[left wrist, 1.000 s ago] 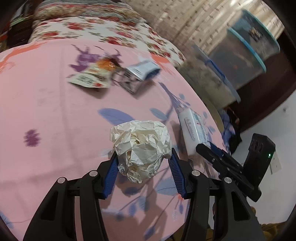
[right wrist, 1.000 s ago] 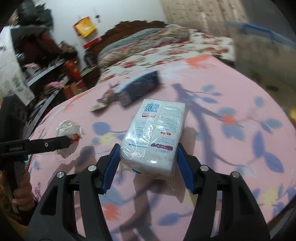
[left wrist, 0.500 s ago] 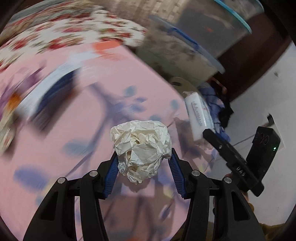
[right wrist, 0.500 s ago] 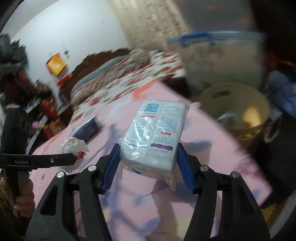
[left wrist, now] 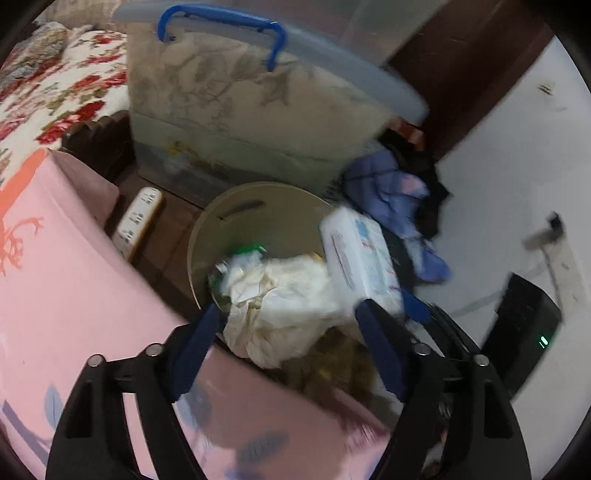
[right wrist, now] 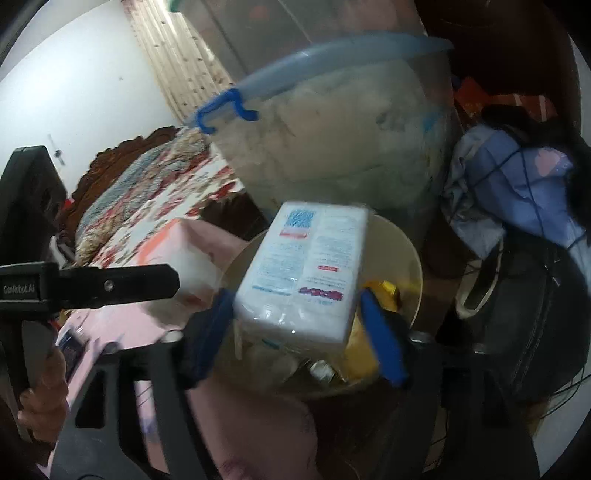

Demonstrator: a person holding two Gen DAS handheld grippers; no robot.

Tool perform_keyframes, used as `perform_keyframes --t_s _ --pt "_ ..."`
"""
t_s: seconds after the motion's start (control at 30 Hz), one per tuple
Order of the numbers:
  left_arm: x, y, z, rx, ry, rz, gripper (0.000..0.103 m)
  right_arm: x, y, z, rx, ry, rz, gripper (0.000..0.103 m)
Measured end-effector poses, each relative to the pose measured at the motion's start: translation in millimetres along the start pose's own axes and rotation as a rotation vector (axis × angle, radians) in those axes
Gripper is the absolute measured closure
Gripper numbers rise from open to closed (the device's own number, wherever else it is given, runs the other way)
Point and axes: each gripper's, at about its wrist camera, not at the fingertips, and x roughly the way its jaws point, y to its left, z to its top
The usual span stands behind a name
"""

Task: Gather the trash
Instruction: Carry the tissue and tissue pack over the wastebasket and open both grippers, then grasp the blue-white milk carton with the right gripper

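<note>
Trash bin (left wrist: 207,236) under two open claws, left claw (left wrist: 284,354), right claw (right wrist: 299,332); one paper wad (left wrist: 280,302), one tissue pack (right wrist: 306,273).

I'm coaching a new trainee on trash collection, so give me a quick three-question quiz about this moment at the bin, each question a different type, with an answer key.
1. Multiple choice: what sits between the left tongs? A) crumpled paper B) a glass bottle C) a spoon
2. True or false: the beige bin below the tongs has nothing in it.
3. Fill in: the clear storage box behind the bin has a ___ handle.

Key: 1 A. 2 False, wrappers and other trash already lie inside. 3 blue.
</note>
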Motion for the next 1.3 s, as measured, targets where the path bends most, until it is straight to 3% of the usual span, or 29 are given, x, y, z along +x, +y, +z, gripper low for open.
perform_keyframes --t_s 0.13,0.27,0.47,0.67,0.87,1.0,1.1,1.17,1.2,1.3 --pt "1.4 13.3 -1.4 -0.045 -0.012 0.018 0.029 2.9 -9.8 3.0 0.057 -0.014 0.031 0.017" --pt "-27.1 19.8 -19.7 -0.033 -0.057 0.023 0.029 -16.1 -10.2 -6.2 0.076 -0.070 0.054 0.017" --pt "-76.8 29.2 -83.4 -0.042 -0.087 -0.022 0.029 -37.3 11.4 -34.0 0.116 -0.059 0.144 0.019" --pt "-126.4 53.6 -164.4 -0.075 -0.106 0.005 0.029 -47.0 67.8 -53.7 0.075 -0.025 0.243 0.027" --pt "-195.8 109.0 -238.5 -0.183 -0.180 0.100 0.029 -25.8 139.6 -80.6 0.025 0.112 0.352 0.032" --pt "-246.5 164.3 -275.9 -0.288 -0.262 0.248 0.029 -13.6 194.5 -103.6 -0.026 0.210 0.412 0.031" --pt "-267.5 210.9 -288.9 -0.378 -0.278 0.382 0.029 -5.7 235.8 -119.7 -0.059 0.269 0.441 0.030" --pt "-270.6 242.5 -291.8 -0.440 -0.249 0.433 0.030 3.2 260.0 -125.7 -0.060 0.307 0.454 0.023" --pt "-269.6 250.3 -291.5 -0.454 -0.234 0.444 0.030 7.4 270.9 -127.3 -0.055 0.321 0.458 0.018" --pt "-277.5 269.7 -291.5 -0.489 -0.269 0.422 0.030 24.6 312.8 -133.9 -0.062 0.371 0.479 0.017"
